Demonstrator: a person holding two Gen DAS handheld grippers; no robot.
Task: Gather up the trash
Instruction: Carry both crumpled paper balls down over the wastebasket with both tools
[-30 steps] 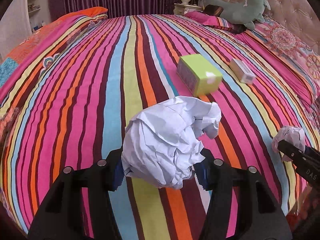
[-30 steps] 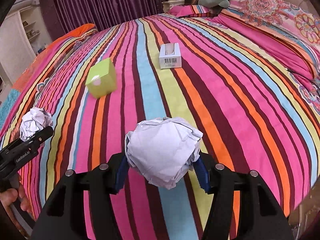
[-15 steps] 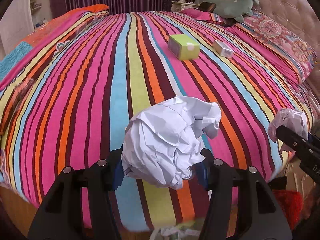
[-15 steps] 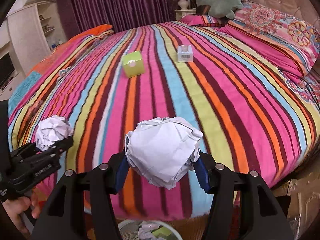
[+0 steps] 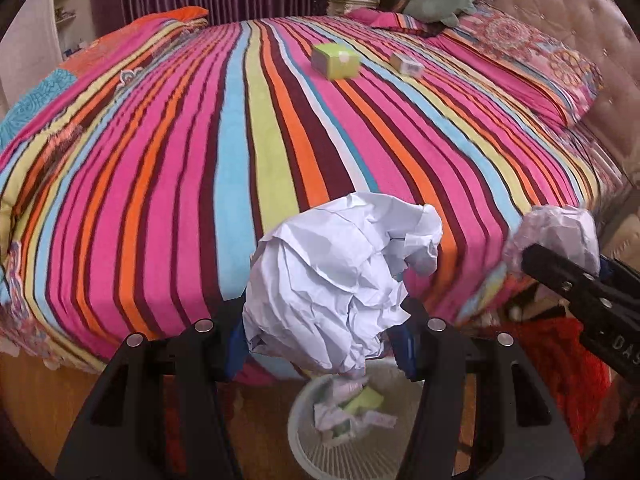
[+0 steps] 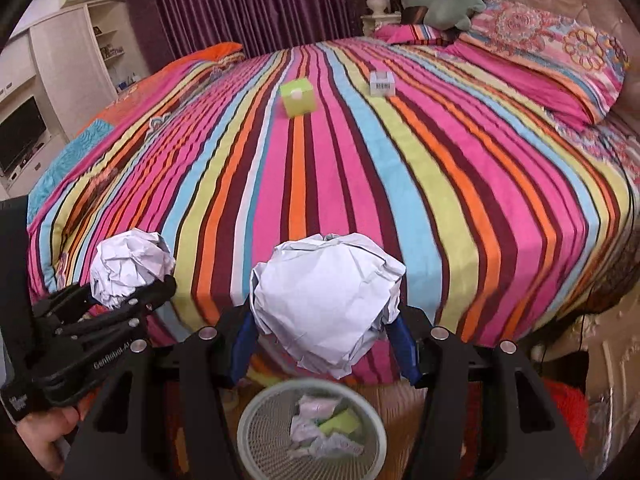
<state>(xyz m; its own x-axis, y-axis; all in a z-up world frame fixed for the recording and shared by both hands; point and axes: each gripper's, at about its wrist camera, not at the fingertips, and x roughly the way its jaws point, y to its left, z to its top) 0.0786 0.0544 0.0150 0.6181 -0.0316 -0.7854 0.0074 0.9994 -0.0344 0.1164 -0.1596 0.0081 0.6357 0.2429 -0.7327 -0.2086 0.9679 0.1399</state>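
Below the jaws: a round pale mesh wastebasket [image 6: 312, 432] is seen on the floor, crumpled scraps already inside.
Left gripper [image 5: 320, 332]: a crumpled white paper ball [image 5: 340, 288] is pinched above the basket.
Right gripper [image 6: 324, 332]: a second crumpled white paper wad [image 6: 326, 300] is pinched likewise.
Handling: both are judged light, soft, crushable; a hold across the middle suits.
Axis: roughly round, none discernible.
Farther: a green box [image 6: 298, 98] and small white carton [image 6: 382, 84] are left on the striped bed [image 6: 360, 180].

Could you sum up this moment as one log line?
left claw: holds paper ball | right claw: holds paper wad | wastebasket: below both
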